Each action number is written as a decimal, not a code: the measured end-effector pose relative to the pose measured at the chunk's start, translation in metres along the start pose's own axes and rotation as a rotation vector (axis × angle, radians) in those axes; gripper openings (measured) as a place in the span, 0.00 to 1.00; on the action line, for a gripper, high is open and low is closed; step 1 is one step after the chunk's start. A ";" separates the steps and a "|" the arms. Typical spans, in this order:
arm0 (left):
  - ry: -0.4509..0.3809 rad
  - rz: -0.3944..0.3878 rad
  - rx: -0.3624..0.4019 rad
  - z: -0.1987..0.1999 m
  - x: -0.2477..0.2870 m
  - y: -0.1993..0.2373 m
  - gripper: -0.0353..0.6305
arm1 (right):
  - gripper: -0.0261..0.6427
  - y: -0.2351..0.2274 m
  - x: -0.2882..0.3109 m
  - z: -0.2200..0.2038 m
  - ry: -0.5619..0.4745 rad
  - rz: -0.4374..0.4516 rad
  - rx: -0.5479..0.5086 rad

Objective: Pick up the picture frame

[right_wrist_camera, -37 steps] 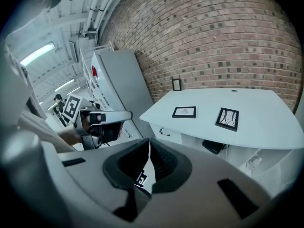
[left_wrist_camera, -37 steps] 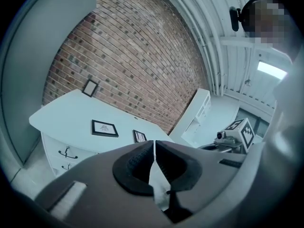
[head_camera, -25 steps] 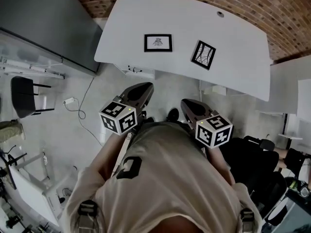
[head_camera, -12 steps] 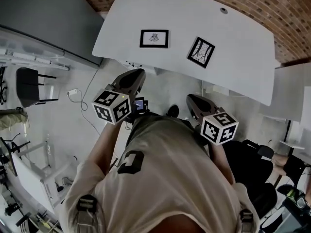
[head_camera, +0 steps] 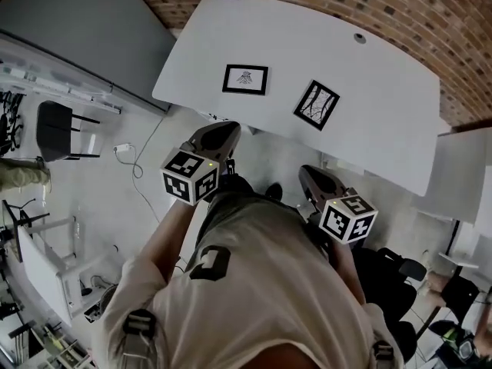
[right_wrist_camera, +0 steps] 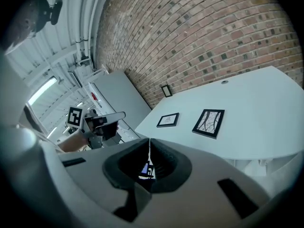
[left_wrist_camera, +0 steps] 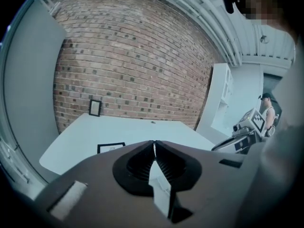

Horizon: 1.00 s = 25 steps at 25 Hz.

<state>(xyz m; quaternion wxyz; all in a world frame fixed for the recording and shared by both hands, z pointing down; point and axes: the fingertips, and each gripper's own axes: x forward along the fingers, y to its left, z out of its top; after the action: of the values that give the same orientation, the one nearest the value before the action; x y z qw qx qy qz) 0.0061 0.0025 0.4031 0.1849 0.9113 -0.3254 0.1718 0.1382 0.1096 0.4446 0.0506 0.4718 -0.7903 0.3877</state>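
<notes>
Left gripper [left_wrist_camera: 154, 143] shut, right gripper [right_wrist_camera: 149, 141] shut, 2 picture frames [head_camera: 245, 79] [head_camera: 316, 104] on table [head_camera: 384, 91]

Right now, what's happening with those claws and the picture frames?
Left gripper shut, empty. Right gripper shut, empty. Left picture frame and right picture frame flat on white table, untouched. Path clear.

We are looking down at a pale grey floor [head_camera: 92, 198], where a wide white curved surface [head_camera: 384, 106] is standing against a red brick wall [head_camera: 369, 6]. A large grey panel [head_camera: 84, 29] is flanking it, a black chair [head_camera: 58, 129] sitting nearby.
</notes>
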 end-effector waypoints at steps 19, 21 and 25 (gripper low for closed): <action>0.084 0.129 0.048 -0.016 -0.005 0.055 0.07 | 0.05 -0.004 0.035 0.010 0.058 0.060 0.015; 0.092 0.126 0.046 -0.018 -0.001 0.069 0.07 | 0.05 -0.002 0.045 0.013 0.070 0.054 0.011; 0.114 0.117 0.042 -0.018 0.012 0.099 0.07 | 0.05 -0.005 0.061 0.024 0.078 0.010 0.001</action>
<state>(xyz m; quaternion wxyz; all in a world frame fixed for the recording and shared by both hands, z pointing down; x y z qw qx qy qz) -0.0540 -0.0669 0.4466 0.1735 0.8832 -0.3632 0.2406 0.1154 0.0495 0.4576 0.0792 0.4524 -0.7898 0.4066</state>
